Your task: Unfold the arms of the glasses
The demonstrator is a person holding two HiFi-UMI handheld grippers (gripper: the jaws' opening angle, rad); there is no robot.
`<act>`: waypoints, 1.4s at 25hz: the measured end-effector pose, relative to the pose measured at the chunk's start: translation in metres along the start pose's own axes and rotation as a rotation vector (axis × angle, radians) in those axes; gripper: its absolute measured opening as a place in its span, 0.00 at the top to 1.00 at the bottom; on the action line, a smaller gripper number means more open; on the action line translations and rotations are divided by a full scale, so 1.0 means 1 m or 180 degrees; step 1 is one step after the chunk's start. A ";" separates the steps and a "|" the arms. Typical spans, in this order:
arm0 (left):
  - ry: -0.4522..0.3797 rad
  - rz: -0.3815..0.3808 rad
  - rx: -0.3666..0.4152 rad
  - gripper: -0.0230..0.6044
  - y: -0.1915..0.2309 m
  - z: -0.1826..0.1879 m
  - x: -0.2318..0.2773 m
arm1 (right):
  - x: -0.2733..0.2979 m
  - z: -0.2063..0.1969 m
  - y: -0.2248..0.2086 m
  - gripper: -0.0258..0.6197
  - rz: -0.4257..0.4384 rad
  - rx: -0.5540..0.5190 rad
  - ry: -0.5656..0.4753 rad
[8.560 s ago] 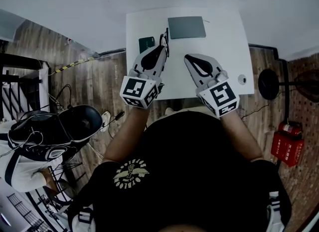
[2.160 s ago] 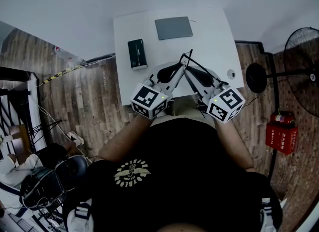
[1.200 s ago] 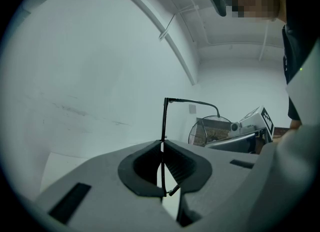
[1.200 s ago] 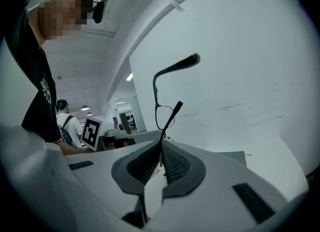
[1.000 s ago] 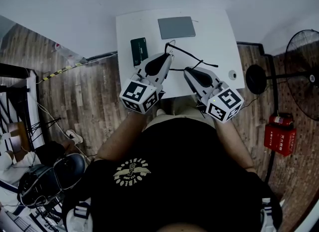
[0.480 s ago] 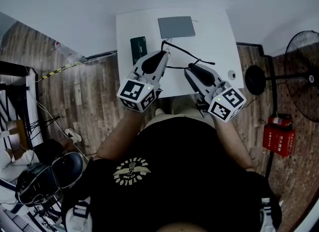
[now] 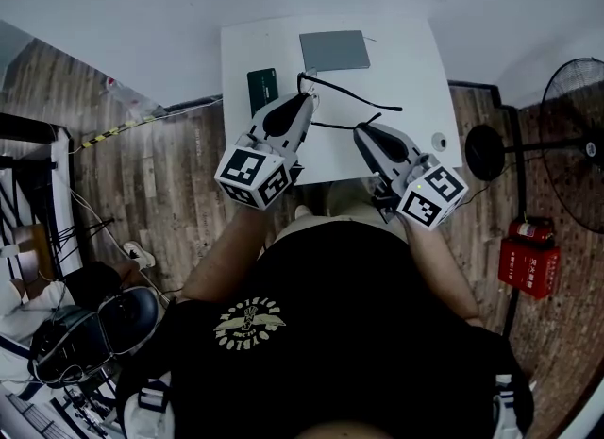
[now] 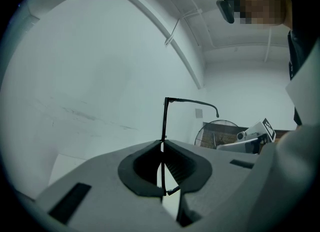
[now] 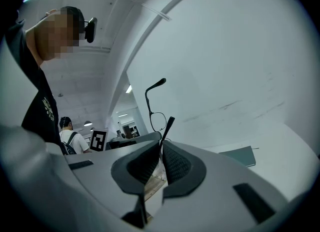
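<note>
My right fingers (image 9: 176, 164) just closed onto the near arm (image 9: 167, 126) of the glasses (image 8: 164, 121); left fingers (image 8: 181, 165) clamped on the frame. Glasses were up off the table (image 7: 415, 59) between both, far arm (image 7: 351, 93) swung out. Near arm looked almost open.

White table (image 7: 425, 78) on wood-plank floor (image 7: 160, 173), standing fan (image 7: 578, 107) at right, perhaps red extinguishers (image 7: 528, 258) nearby.

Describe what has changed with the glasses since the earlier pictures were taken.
The left gripper, holding the frame, and the right gripper drew apart; the glasses' arms swung open. The right gripper's fingers have just been closing, one arm's tip between them. Case and grey pad stayed put.
</note>
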State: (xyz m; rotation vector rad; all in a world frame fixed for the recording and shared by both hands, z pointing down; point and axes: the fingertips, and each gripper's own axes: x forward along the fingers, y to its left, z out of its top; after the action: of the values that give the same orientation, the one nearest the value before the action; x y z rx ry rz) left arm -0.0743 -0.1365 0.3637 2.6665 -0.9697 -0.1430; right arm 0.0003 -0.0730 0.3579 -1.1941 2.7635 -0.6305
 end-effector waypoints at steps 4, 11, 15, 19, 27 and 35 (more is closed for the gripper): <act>-0.0033 0.0037 -0.0021 0.93 0.003 0.005 -0.001 | -0.002 -0.002 -0.002 0.93 0.0028 0.0027 0.0011; -0.0079 0.0085 -0.0110 0.93 0.008 0.010 -0.002 | -0.004 -0.009 -0.006 0.93 0.0054 0.0096 0.0037; -0.0127 0.0113 -0.0121 0.93 0.011 0.015 -0.004 | -0.005 -0.012 -0.006 0.93 0.0072 0.0123 0.0041; -0.0149 0.0147 -0.0104 0.93 0.011 0.020 -0.004 | -0.006 -0.015 -0.007 0.93 0.0083 0.0168 0.0051; -0.0129 0.0178 -0.0123 0.93 0.008 0.020 -0.007 | -0.012 -0.026 -0.011 0.93 0.0095 0.0290 0.0044; -0.0136 0.0259 0.0032 0.93 0.006 0.020 -0.018 | -0.014 -0.041 -0.001 0.92 0.0072 0.0193 0.0177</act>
State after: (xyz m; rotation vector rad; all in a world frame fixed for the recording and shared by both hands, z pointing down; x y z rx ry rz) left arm -0.0959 -0.1343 0.3463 2.6380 -1.0929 -0.1784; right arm 0.0016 -0.0498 0.3949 -1.1489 2.7769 -0.7508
